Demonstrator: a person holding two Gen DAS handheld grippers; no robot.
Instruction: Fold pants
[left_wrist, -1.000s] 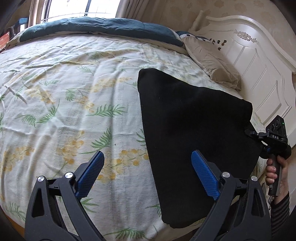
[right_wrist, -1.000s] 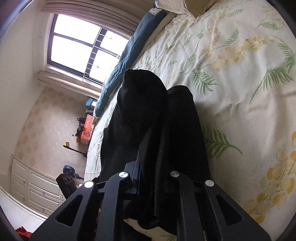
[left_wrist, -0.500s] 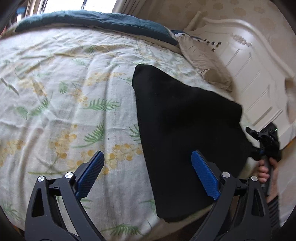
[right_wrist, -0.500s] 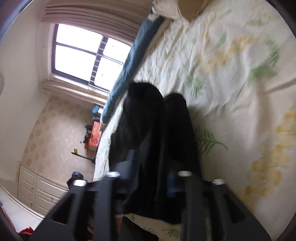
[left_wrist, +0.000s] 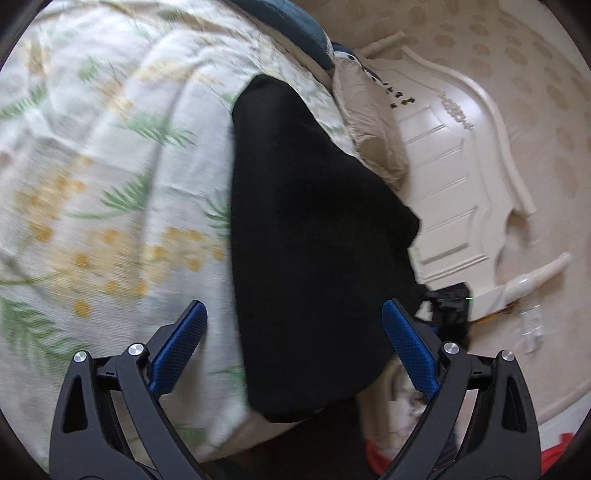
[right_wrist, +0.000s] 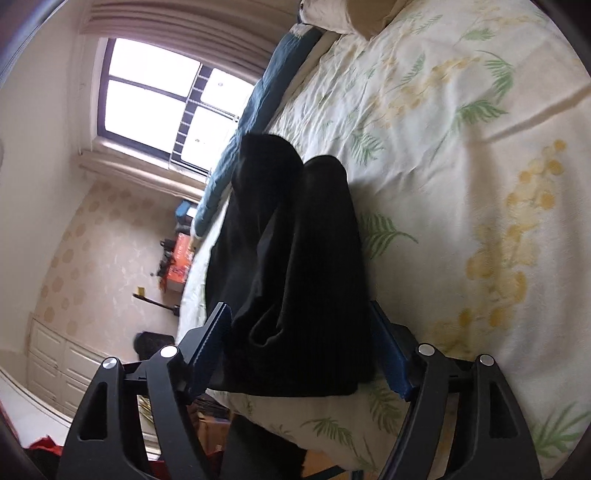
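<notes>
I judge the fold nearly done; the folded black fabric pants lie at the near edge of the floral-quilted bed; my left gripper hovers spread, my right gripper straddles their end unclamped; next, smooth or re-pinch.

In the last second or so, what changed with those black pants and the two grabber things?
The right hand-held gripper, which was shut on the black pants, has opened and let them go. The left hand-held gripper swung right, toward the headboard; it stayed open. The pants stayed on the floral bedspread.
</notes>
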